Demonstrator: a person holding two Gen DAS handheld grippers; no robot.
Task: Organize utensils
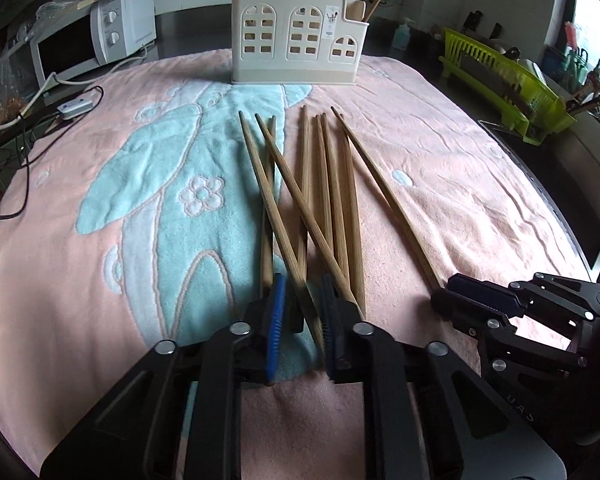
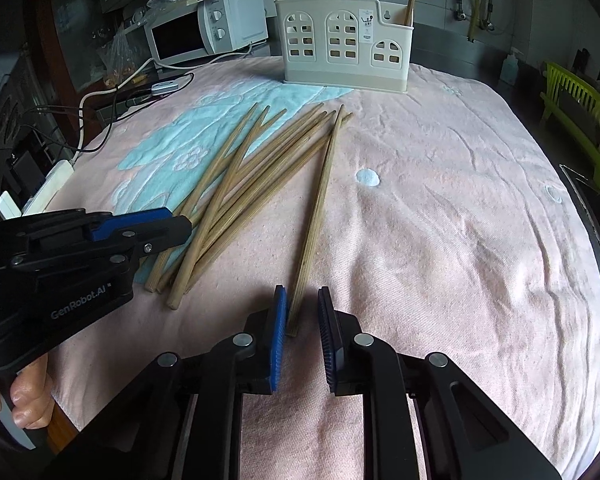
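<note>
Several wooden chopsticks (image 1: 332, 184) lie fanned on a pink and teal towel (image 1: 440, 140). My left gripper (image 1: 304, 292) sits low over their near ends. Two chopstick ends fill the narrow gap between its blue pads, so it is shut on them. From the right wrist view it (image 2: 180, 224) reaches in from the left over the bunch (image 2: 240, 184). One chopstick (image 2: 320, 200) lies apart on the right. My right gripper (image 2: 302, 290) straddles its near end with jaws narrow; the stick touches the left pad and towel shows beside the right pad. A cream holder (image 1: 296, 36) stands behind with two sticks in it.
A white microwave (image 1: 96, 36) and cables with a switch box (image 1: 72, 106) sit at the back left. A green dish rack (image 1: 500, 76) stands at the right, past the towel's edge. A person's hand (image 2: 28, 392) holds the left gripper's handle.
</note>
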